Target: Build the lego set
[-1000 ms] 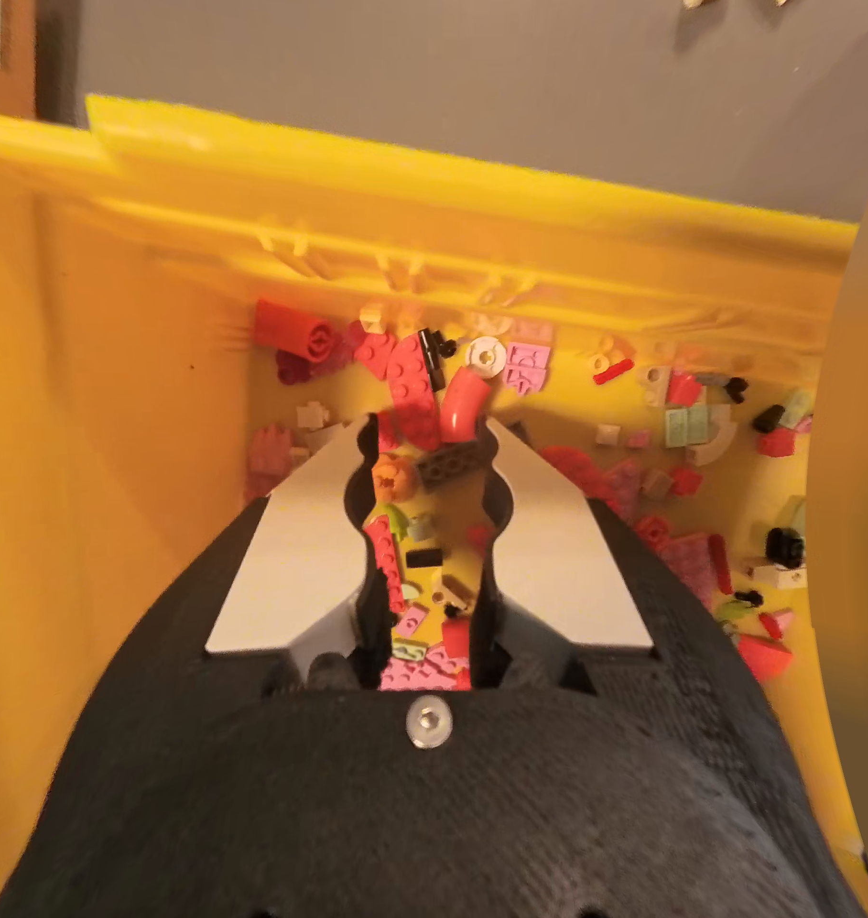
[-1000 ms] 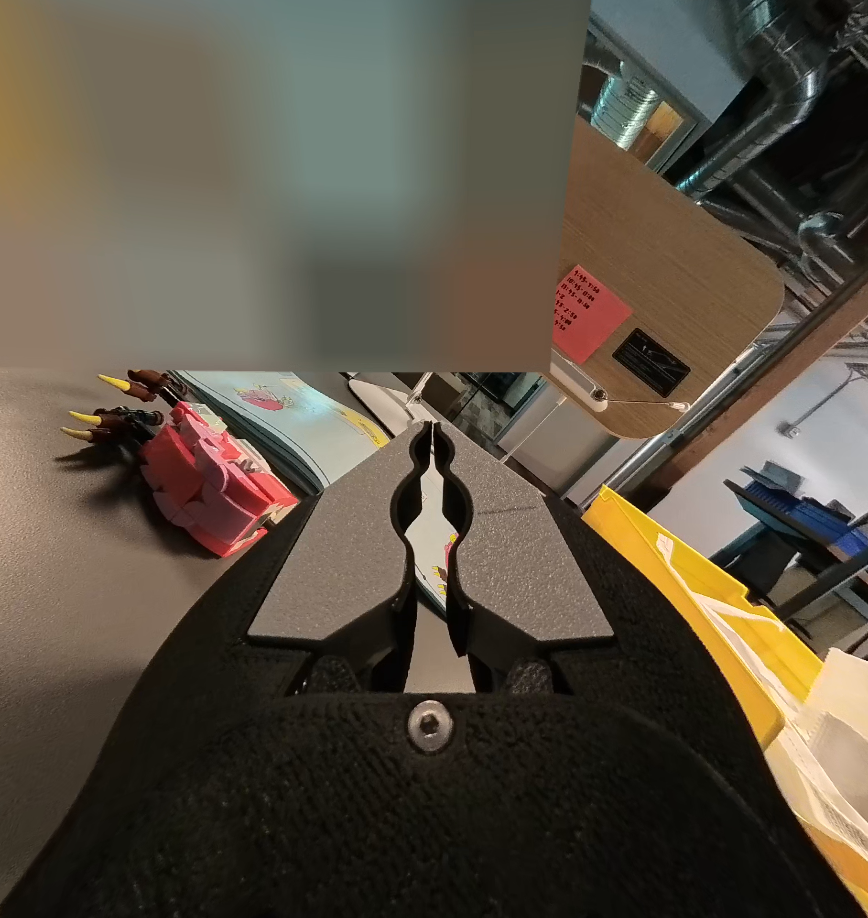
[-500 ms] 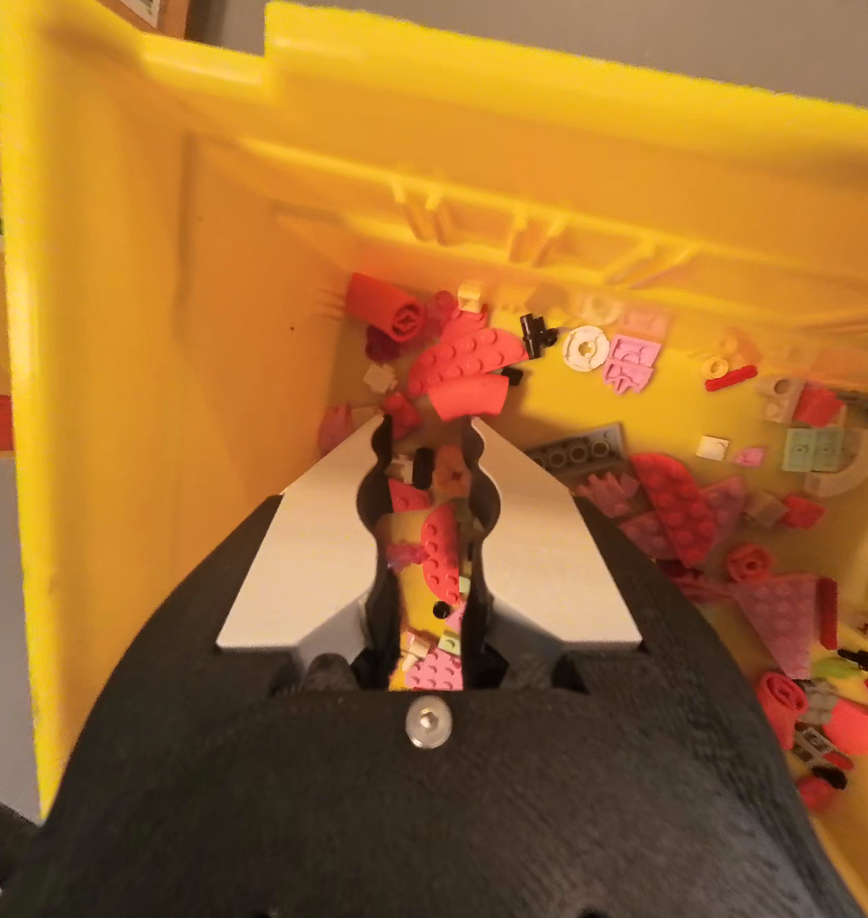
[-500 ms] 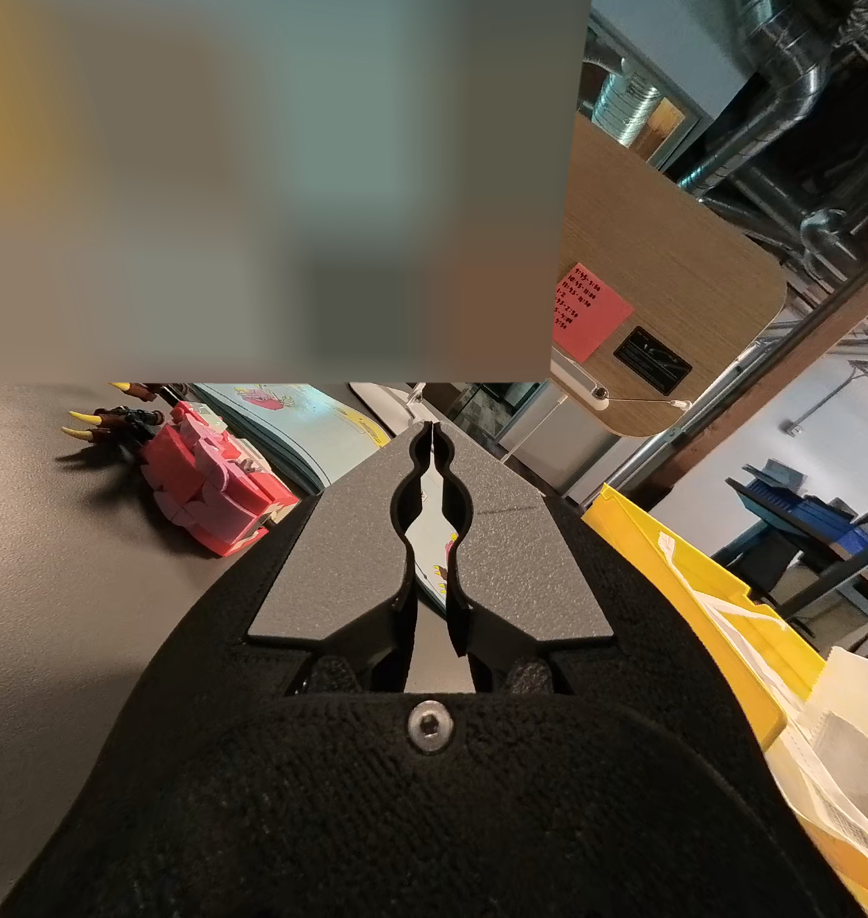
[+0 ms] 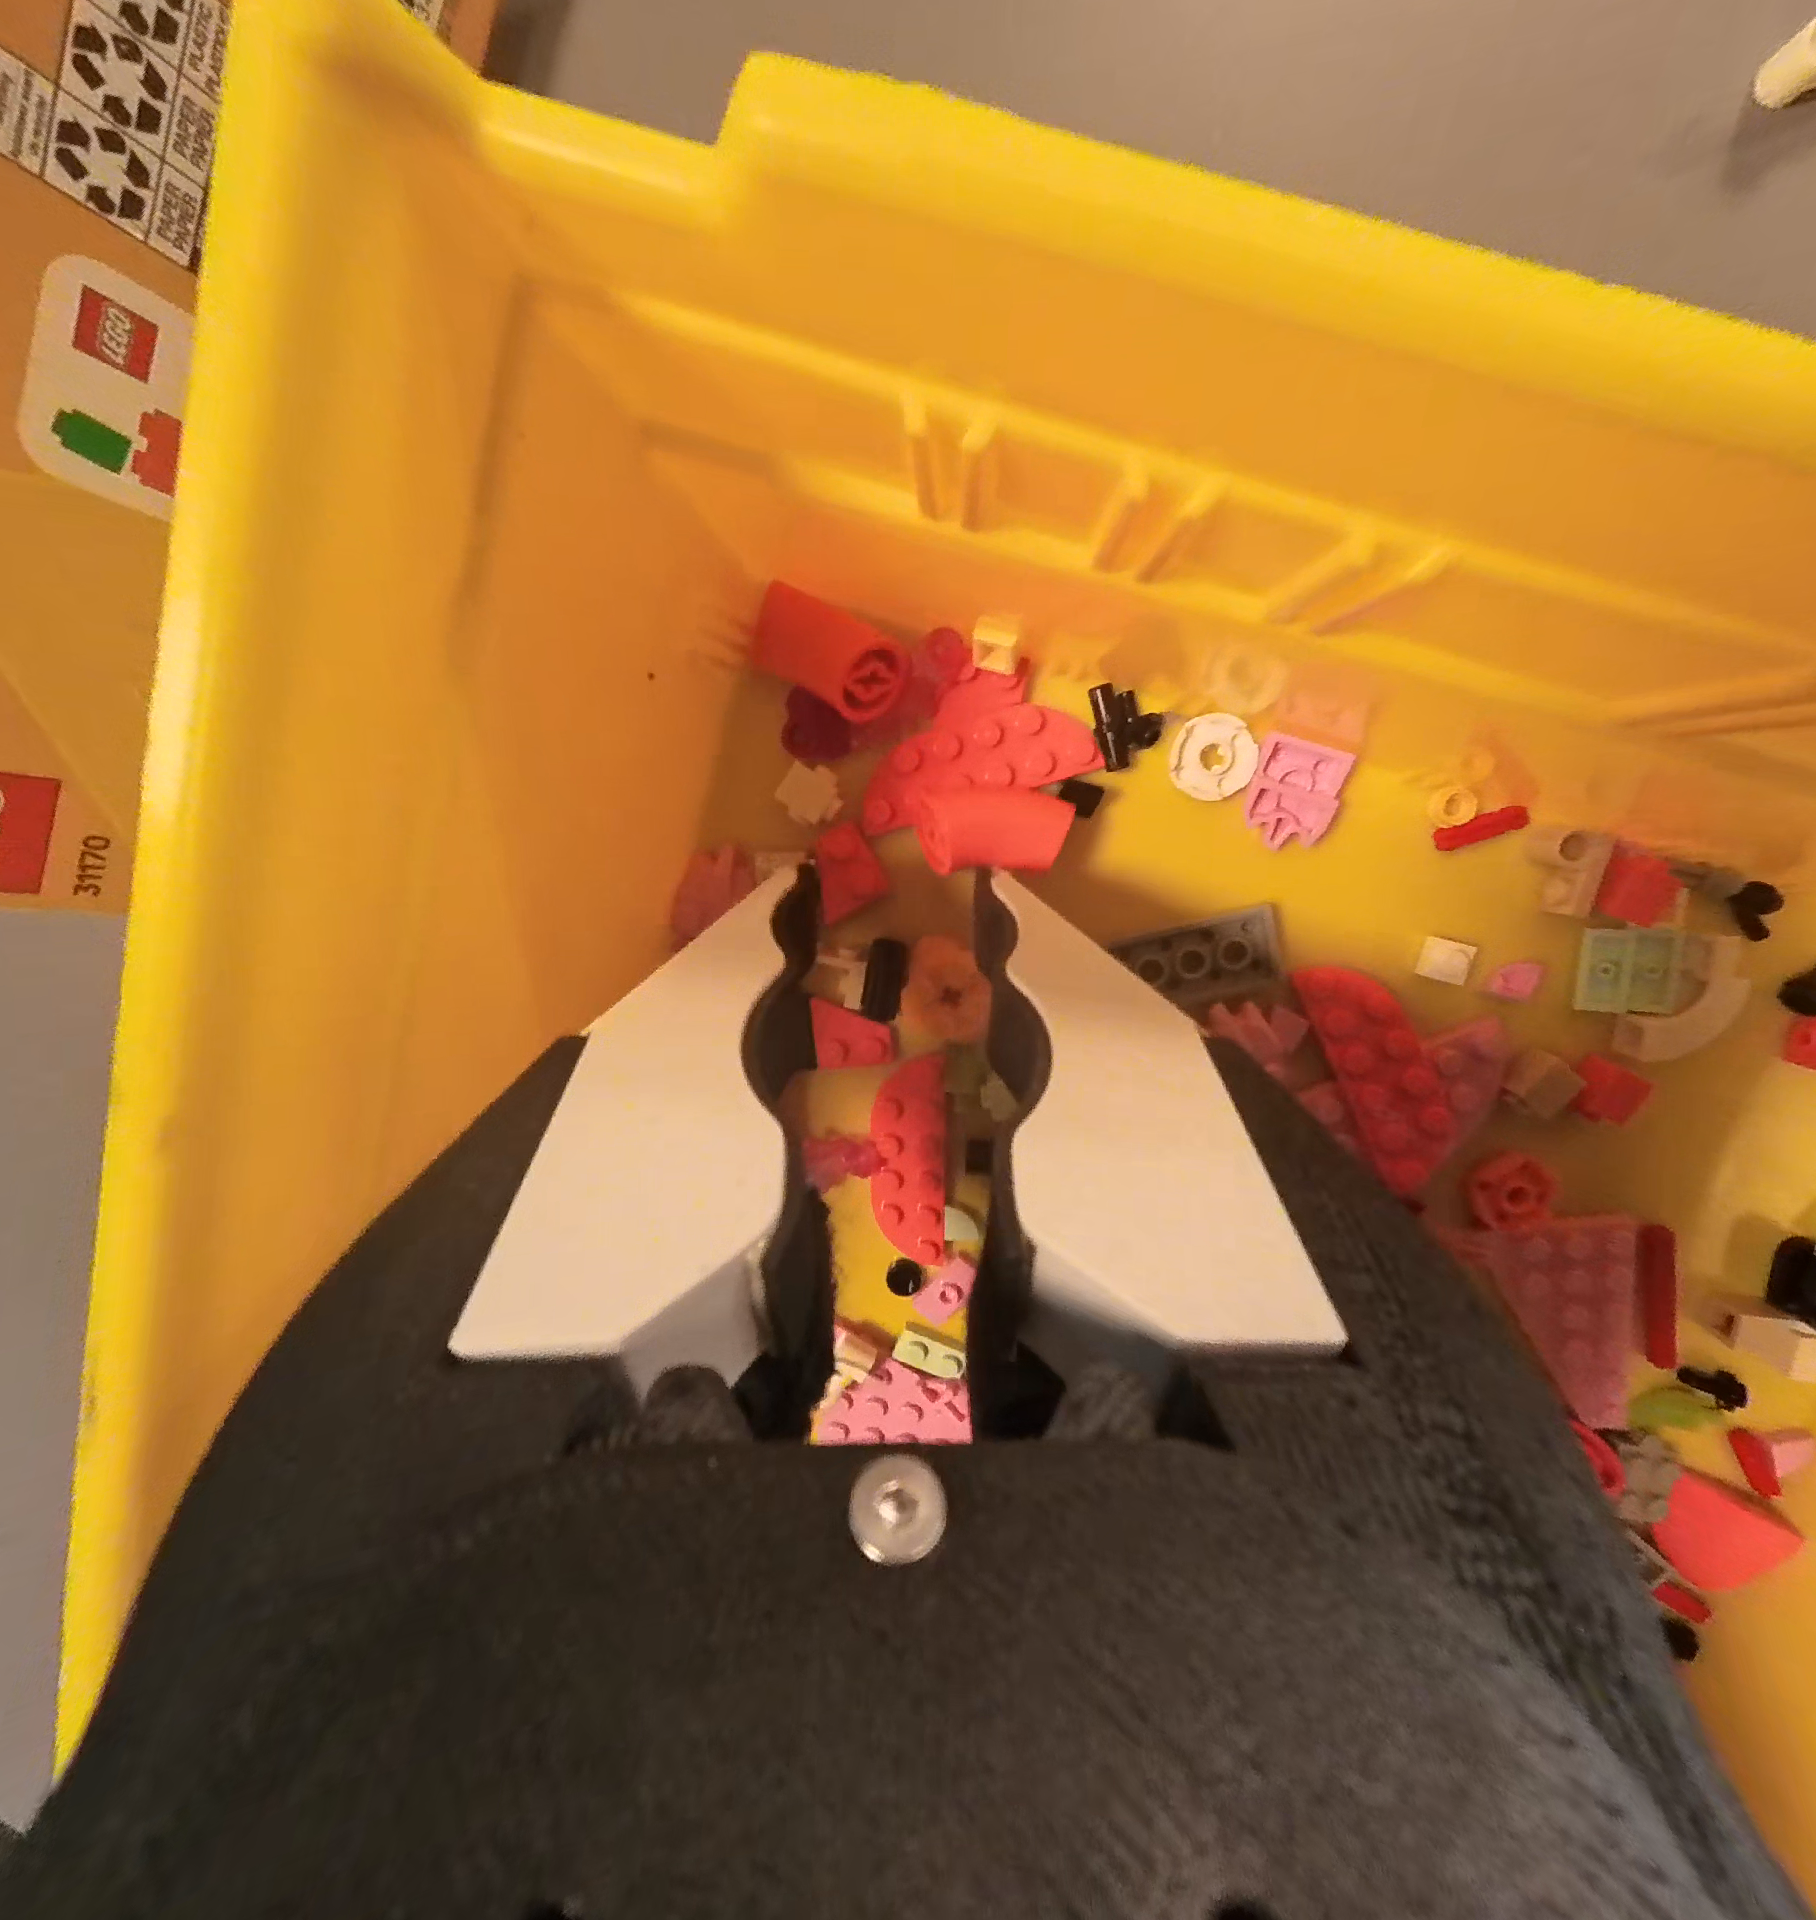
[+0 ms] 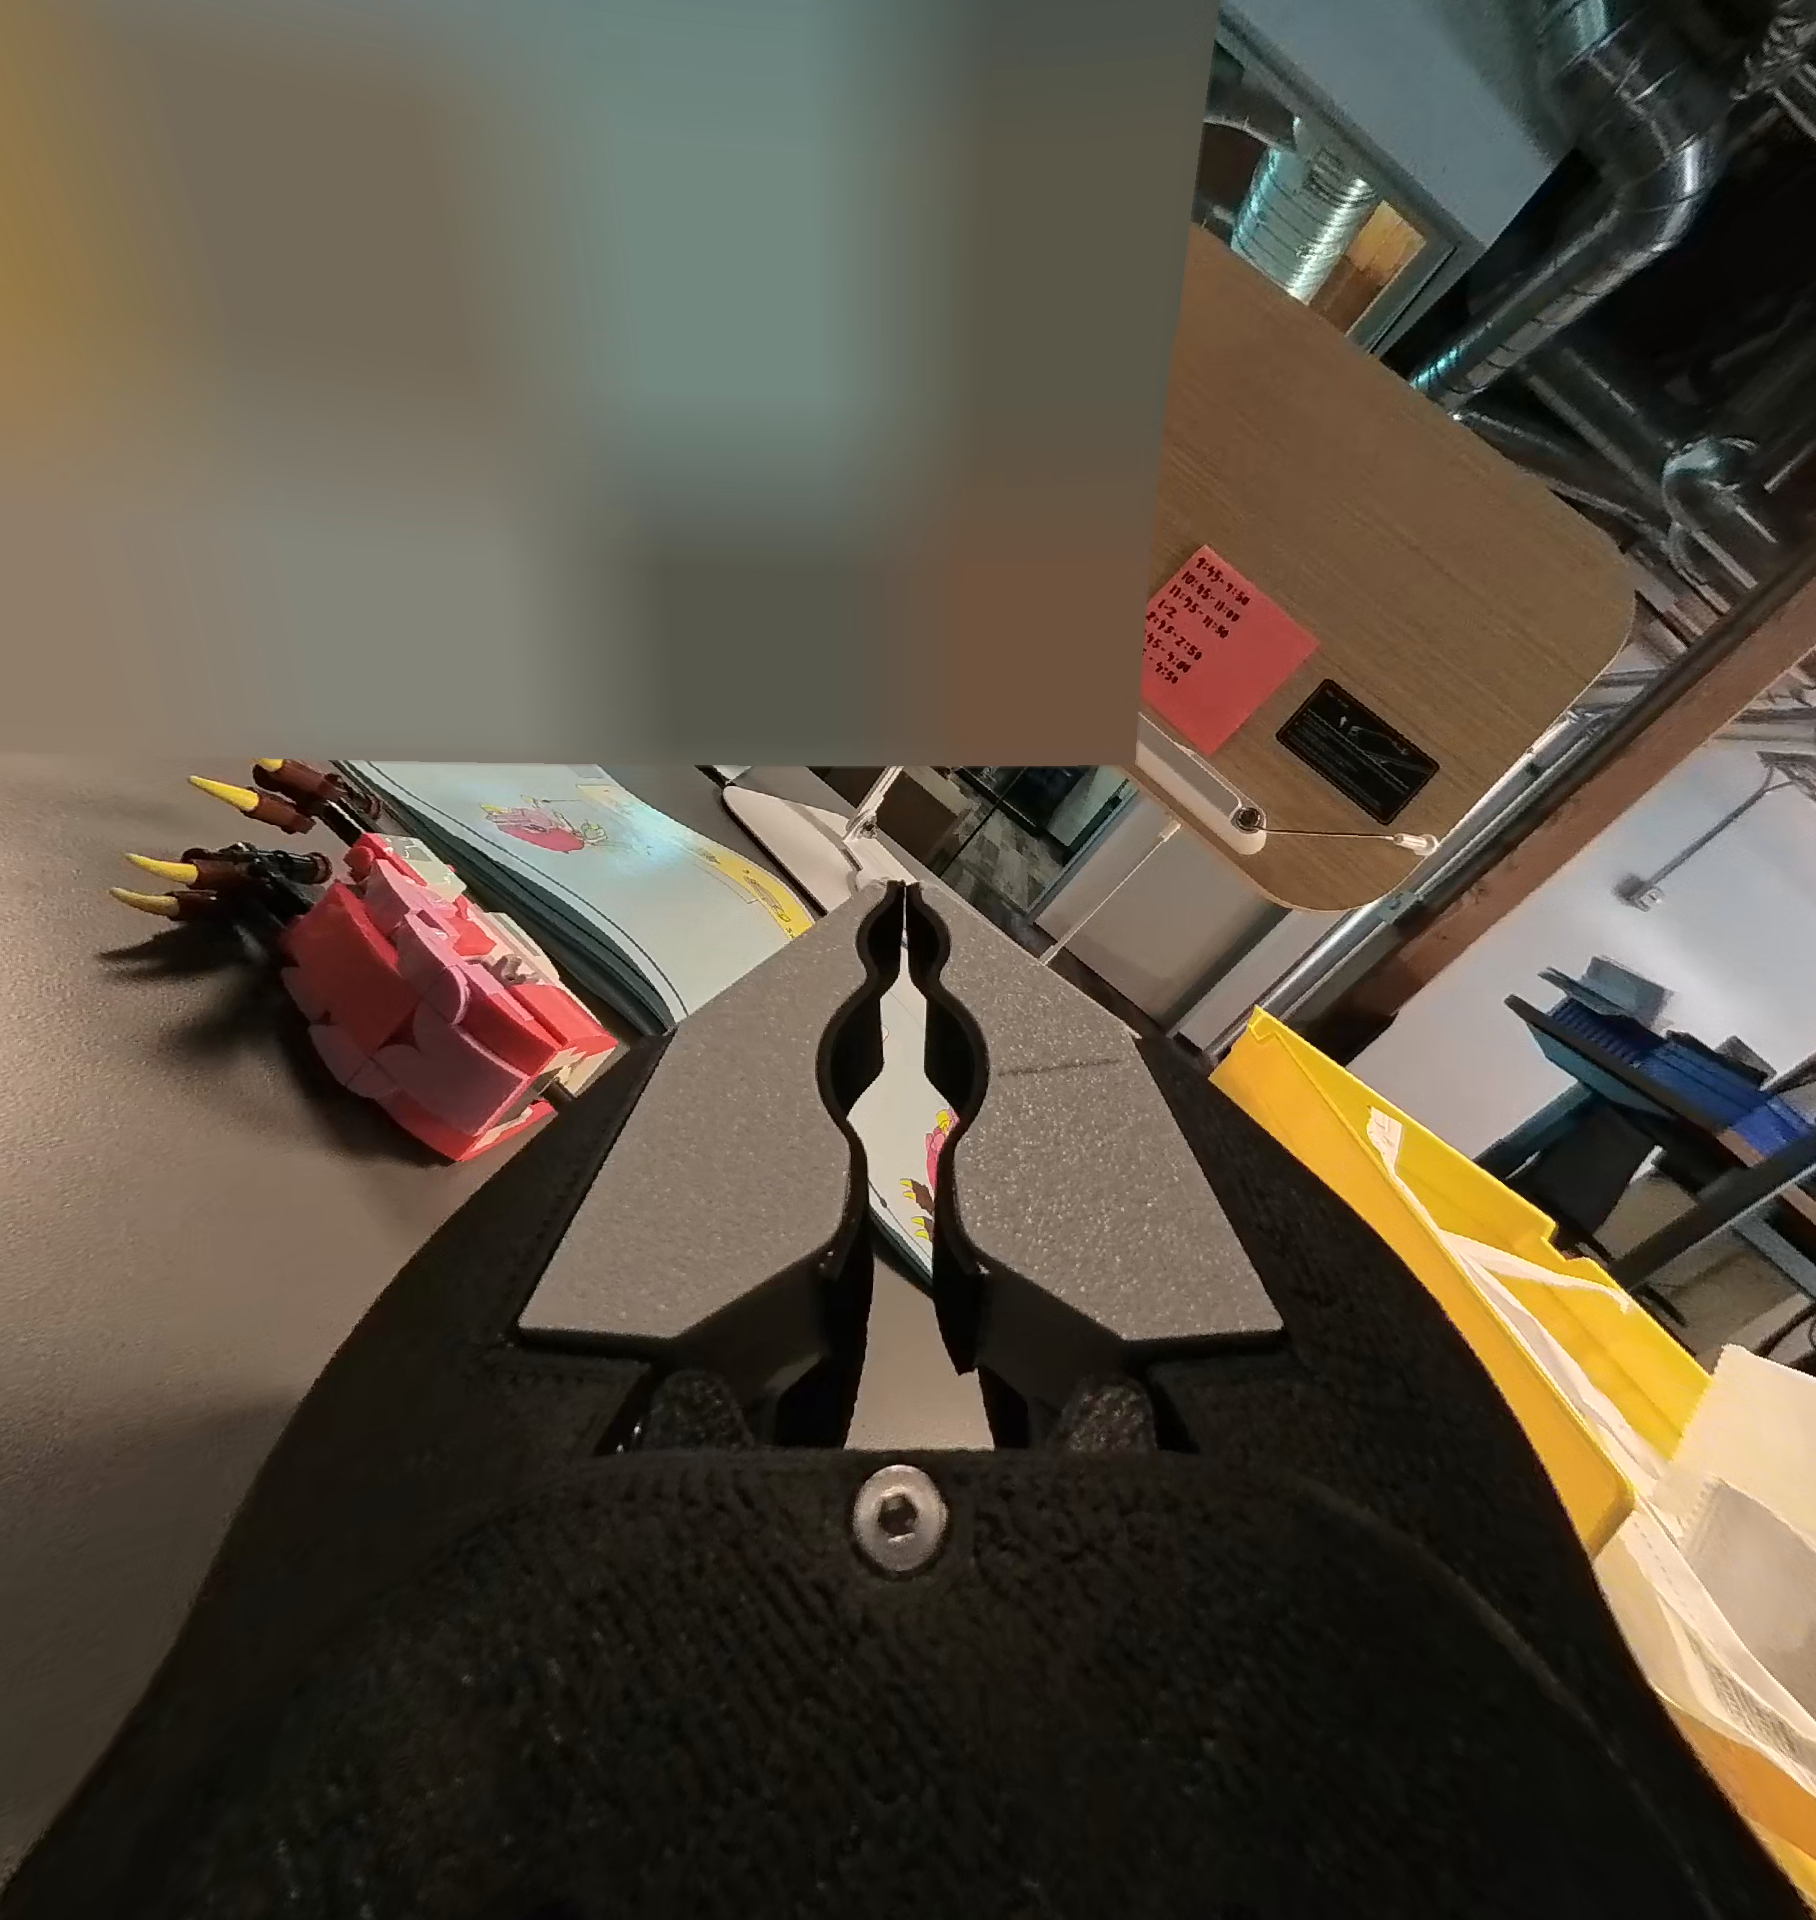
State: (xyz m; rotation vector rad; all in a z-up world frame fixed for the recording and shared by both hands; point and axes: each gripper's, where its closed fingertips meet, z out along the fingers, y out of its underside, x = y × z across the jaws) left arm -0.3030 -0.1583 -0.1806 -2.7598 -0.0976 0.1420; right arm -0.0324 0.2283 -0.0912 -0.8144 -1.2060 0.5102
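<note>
Left wrist view: jaws apart, gripping nothing, over one yellow bin (image 5: 384,623); right jaws clenched empty.

1. The left wrist view is looking steeply down along its own fingers into a yellow bin (image 5: 384,727), close above loose bricks (image 5: 987,758) in its corner.
2. The right wrist view is looking low and level across a grey table (image 6: 104,1195), toward a booklet (image 6: 613,883).
3. Possibly both are showing the same yellow bin (image 6: 1403,1195).

Loose bricks (image 5: 987,758) in bin (image 5: 364,520)
</note>
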